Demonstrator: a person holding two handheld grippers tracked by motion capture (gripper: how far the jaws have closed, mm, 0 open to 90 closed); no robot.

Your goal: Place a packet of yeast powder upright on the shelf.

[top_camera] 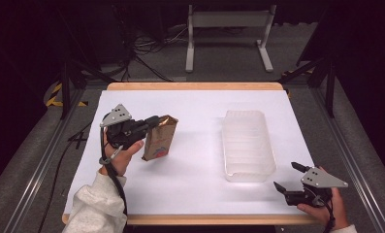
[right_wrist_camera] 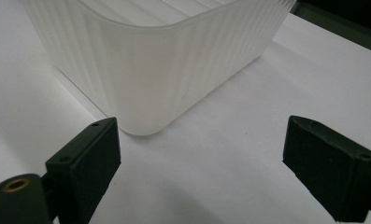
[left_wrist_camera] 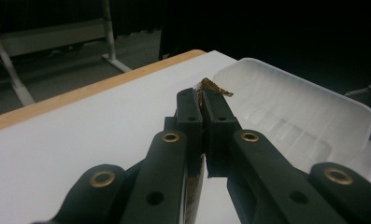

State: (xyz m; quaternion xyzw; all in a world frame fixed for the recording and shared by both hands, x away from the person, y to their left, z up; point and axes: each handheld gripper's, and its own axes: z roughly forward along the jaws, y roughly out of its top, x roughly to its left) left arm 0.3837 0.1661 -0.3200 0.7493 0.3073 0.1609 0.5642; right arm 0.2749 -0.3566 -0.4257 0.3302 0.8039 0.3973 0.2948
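Two black two-jaw grippers are held over a white-covered table with a wooden edge [top_camera: 195, 86]. The left gripper [top_camera: 153, 121] is clamped on the top edge of a small brown paper snack pouch with a red and blue print [top_camera: 159, 138]; the pouch is seen hanging below the jaws, tilted, over the left half of the table and well apart from a translucent white ribbed plastic tub [top_camera: 248, 144]. In the left gripper view the jaws are pressed together on the crumpled brown top of the pouch [left_wrist_camera: 214, 87], with the tub [left_wrist_camera: 309, 112] lying beyond. The right gripper [top_camera: 289, 177] is held near the table's front right corner, its jaws spread wide with nothing between them. In the right gripper view the tub's rounded corner [right_wrist_camera: 150, 79] is seen just ahead of the parted jaws.
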